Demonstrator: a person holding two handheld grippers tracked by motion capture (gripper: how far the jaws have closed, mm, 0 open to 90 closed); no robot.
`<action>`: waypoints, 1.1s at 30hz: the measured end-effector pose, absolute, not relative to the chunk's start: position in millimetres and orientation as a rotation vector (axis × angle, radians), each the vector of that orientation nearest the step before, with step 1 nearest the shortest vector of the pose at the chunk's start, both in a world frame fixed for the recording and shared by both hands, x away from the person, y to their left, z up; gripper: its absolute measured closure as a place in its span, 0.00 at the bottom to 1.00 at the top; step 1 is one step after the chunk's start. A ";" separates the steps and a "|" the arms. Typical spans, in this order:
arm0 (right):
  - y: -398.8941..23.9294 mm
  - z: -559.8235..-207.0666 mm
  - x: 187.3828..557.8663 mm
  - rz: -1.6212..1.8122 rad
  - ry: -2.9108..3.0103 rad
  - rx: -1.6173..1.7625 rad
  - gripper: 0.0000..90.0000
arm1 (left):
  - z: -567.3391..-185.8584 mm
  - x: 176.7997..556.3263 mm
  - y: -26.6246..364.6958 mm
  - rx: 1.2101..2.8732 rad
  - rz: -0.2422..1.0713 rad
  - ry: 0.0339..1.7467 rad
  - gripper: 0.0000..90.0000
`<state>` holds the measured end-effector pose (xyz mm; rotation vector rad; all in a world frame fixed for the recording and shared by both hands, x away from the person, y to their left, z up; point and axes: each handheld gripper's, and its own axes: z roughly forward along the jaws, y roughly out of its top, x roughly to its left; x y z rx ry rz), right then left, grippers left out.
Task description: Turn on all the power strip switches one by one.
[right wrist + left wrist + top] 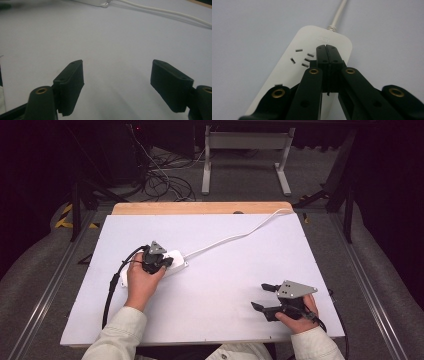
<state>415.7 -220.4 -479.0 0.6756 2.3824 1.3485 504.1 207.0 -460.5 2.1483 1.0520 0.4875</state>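
Matte white table (pixel 225 295), smooth rounded power strip (pixel 294 67).

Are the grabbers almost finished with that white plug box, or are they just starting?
It looks early on. Done so far: the left gripper has closed its jaws and sits over the white power strip, near its cord end. Whether it presses anything is unclear. The sockets I can see hold no plug. The right gripper waits open over the bare table, holding nothing.

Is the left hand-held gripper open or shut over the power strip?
Shut. The left hand-held gripper has both black jaws pressed together with no gap, its tips over the white power strip, nothing between them.
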 end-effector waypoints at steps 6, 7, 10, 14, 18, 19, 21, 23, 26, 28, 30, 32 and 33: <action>-219.9 -479.3 415.6 1.349 2.385 0.674 0.30 | -461.3 503.8 205.4 2.152 0.504 1.055 1.00; -219.8 -479.3 415.5 1.348 2.386 0.674 0.30 | -461.3 503.8 205.5 2.149 0.506 1.064 1.00; -219.5 -479.3 415.2 1.349 2.385 0.673 0.30 | -461.7 504.6 206.9 2.139 0.476 1.074 1.00; -219.4 -479.5 415.2 1.348 2.387 0.670 0.30 | -463.9 504.4 209.5 2.119 0.471 1.073 1.00; -219.3 -479.4 415.2 1.349 2.386 0.668 0.30 | -465.1 504.0 209.4 2.109 0.458 1.080 1.00; -219.3 -479.4 415.3 1.348 2.387 0.669 0.30 | -465.3 505.9 211.4 2.097 0.426 1.089 1.00; -219.0 -479.1 414.9 1.349 2.386 0.668 0.30 | -463.6 506.6 210.2 2.108 0.440 1.097 1.00; -219.9 -478.2 414.5 1.354 2.377 0.671 0.30 | -460.2 502.8 202.3 2.142 0.500 1.066 1.00; -221.0 -478.1 414.9 1.359 2.368 0.676 0.30 | -440.4 494.6 205.5 2.011 0.480 1.009 1.00; -221.5 -478.2 414.9 1.359 2.366 0.678 0.30 | -418.2 484.1 203.6 2.031 0.540 0.945 1.00; -221.4 -478.3 415.4 1.355 2.367 0.679 0.30 | -406.0 477.5 204.5 2.032 0.548 0.912 1.00; -220.9 -478.2 415.4 1.357 2.368 0.677 0.30 | -400.2 473.0 208.2 2.016 0.541 0.909 1.00; -220.9 -478.0 415.1 1.353 2.368 0.678 0.30 | -399.3 471.0 210.1 2.010 0.538 0.911 1.00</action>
